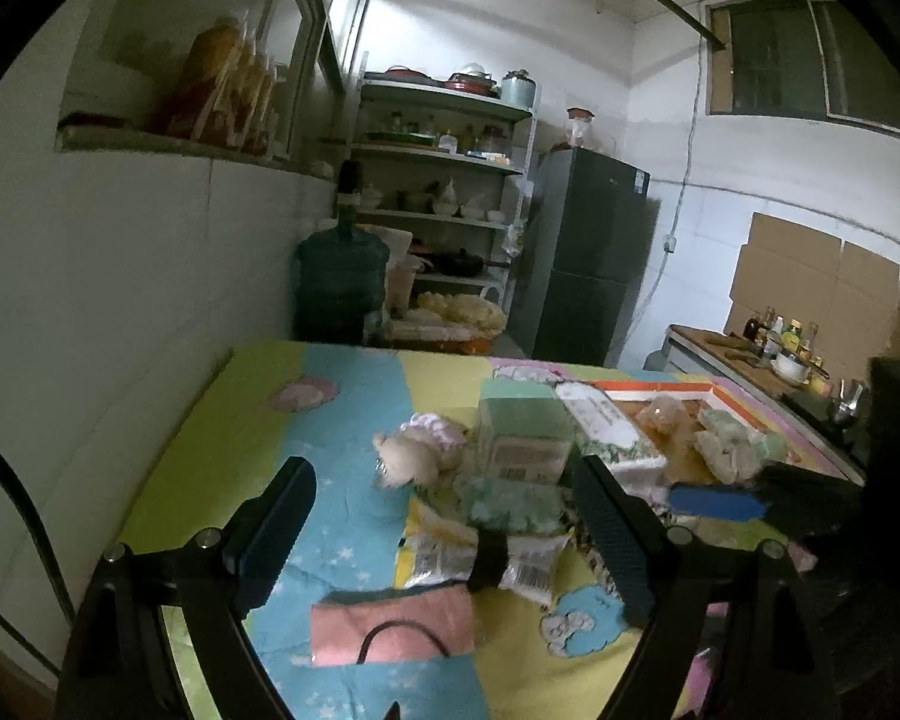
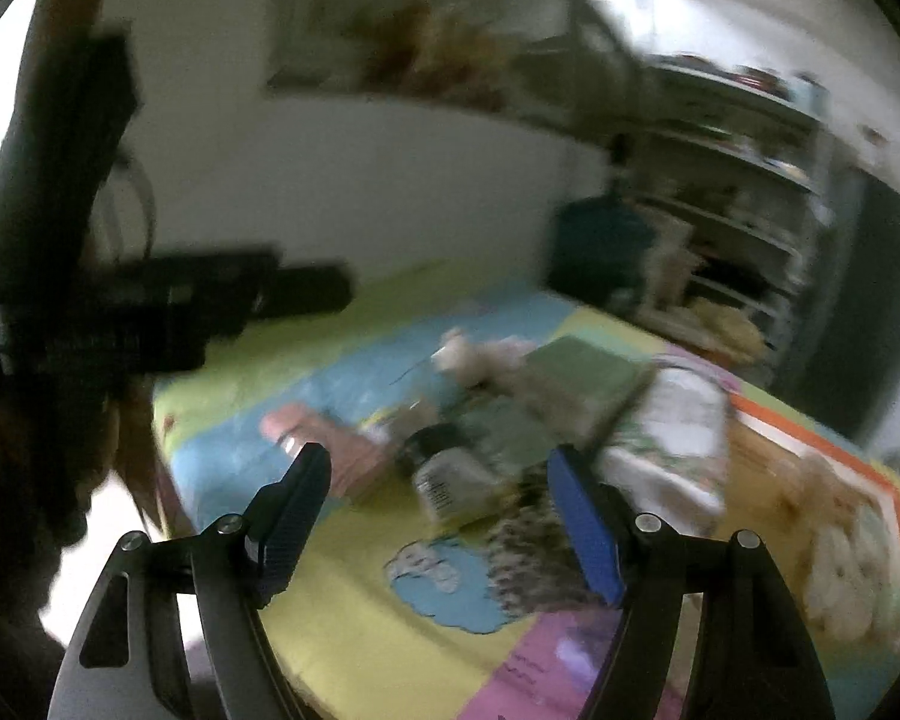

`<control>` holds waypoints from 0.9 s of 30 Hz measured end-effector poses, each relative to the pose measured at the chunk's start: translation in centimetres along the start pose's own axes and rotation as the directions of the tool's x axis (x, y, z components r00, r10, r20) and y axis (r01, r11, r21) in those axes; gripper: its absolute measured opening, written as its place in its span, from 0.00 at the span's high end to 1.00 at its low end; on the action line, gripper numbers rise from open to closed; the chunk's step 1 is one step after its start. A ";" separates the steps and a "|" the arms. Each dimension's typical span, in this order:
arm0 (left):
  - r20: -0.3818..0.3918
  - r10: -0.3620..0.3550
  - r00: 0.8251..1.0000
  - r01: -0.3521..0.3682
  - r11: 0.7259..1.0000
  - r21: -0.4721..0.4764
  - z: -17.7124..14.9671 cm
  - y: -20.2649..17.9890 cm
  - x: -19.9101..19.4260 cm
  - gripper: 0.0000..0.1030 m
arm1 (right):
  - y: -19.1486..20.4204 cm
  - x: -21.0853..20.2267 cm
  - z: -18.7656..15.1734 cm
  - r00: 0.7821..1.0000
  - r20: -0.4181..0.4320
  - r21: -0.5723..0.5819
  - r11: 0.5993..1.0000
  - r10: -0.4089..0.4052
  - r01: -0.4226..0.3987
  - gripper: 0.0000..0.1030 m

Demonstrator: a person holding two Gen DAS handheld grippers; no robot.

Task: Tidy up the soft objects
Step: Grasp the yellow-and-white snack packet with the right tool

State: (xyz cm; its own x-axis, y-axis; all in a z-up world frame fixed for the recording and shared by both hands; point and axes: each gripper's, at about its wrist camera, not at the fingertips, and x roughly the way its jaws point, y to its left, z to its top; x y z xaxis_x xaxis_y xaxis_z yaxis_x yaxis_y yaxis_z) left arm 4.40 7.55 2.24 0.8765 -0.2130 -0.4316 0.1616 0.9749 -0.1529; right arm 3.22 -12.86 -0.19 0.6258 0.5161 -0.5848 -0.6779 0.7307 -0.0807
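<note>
A pile of soft things lies on the colourful cloth-covered table (image 1: 330, 396). It holds a beige plush toy (image 1: 411, 456), a green tissue pack (image 1: 525, 432), a white floral tissue pack (image 1: 612, 426), a clear plastic packet (image 1: 480, 552) and a pink pouch (image 1: 390, 630). My left gripper (image 1: 444, 522) is open and empty, its fingers either side of the clear packet, above it. My right gripper (image 2: 438, 474) is open and empty over the table's near side; its blue pad also shows in the left wrist view (image 1: 714, 501). The right wrist view is motion-blurred.
An orange-framed tray (image 1: 732, 396) at the right holds more plush toys (image 1: 726, 438). Behind the table stand a water jug (image 1: 339, 282), a shelf rack (image 1: 444, 180) and a dark fridge (image 1: 588, 252). A wall runs along the table's left side.
</note>
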 end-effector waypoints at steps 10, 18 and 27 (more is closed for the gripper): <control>-0.049 0.003 0.999 -0.004 1.000 -0.017 -2.4 4.4 0.3 0.15 | 1.2 8.1 0.1 0.980 -0.194 -0.209 0.975 0.040 -0.082 0.46; -0.091 -0.038 0.995 0.045 0.996 0.076 -3.4 5.6 1.6 0.15 | 1.3 10.6 -0.1 0.968 -0.249 -0.352 0.934 -0.031 -0.061 0.56; -0.225 -0.154 0.962 0.219 0.929 0.300 -5.1 4.2 4.4 0.15 | 1.3 12.5 -0.2 0.949 -0.300 -0.428 0.903 -0.100 -0.040 0.66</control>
State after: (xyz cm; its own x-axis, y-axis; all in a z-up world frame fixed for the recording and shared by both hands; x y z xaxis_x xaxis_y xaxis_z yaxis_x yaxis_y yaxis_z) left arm 6.64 10.35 -4.83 0.7163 -0.3697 -0.5919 0.4778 0.8780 0.0298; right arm 10.08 -5.60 -7.76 0.5455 0.2826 -0.7890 -0.8024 0.4478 -0.3945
